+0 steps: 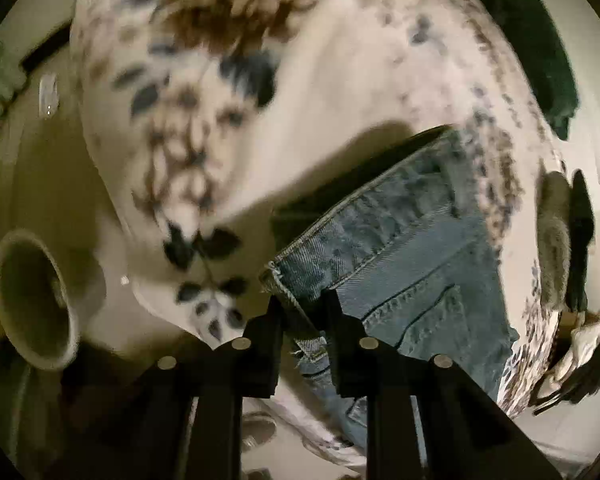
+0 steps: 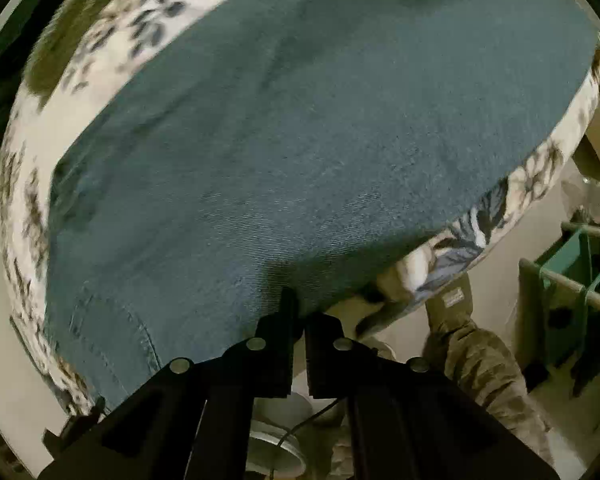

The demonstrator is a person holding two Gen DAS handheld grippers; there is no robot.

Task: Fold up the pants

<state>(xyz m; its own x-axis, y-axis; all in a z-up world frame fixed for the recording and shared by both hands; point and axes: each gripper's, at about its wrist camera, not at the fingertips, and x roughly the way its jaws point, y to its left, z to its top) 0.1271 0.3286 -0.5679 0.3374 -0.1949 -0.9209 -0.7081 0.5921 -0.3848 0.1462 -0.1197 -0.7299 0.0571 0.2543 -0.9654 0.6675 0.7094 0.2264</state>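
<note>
Denim jeans [image 2: 320, 128], blue and thick, lie on a round table with a white flowery cloth [image 1: 340, 60]. From the right tongs [image 2: 300, 320] the jeans spread out ahead and to both sides like a big blue field. Their long way seems to run across, from the near left to the far right. A curved seam shows at the near left. These tongs look nearly shut, and a tuck of denim sits right at the tips, so I think they are pinching the near edge.

From the left tongs [image 1: 302, 312] the jeans [image 1: 400, 248] go up and off to the right. The waistband corner with its thick stitching sits right between the two black fingers. The fingers are narrow and close on that corner, so they seem to be holding it.

Both tongs touch the jeans, so neither one is nearer. I think the coming move is to lift these edges and carry them across the long way to the far side.

A pale cup [image 1: 32, 300] lies on its side, off to the left of the left tongs. Someone's leg in camo trousers [image 2: 484, 368] stands below the table edge, right of the right tongs.
</note>
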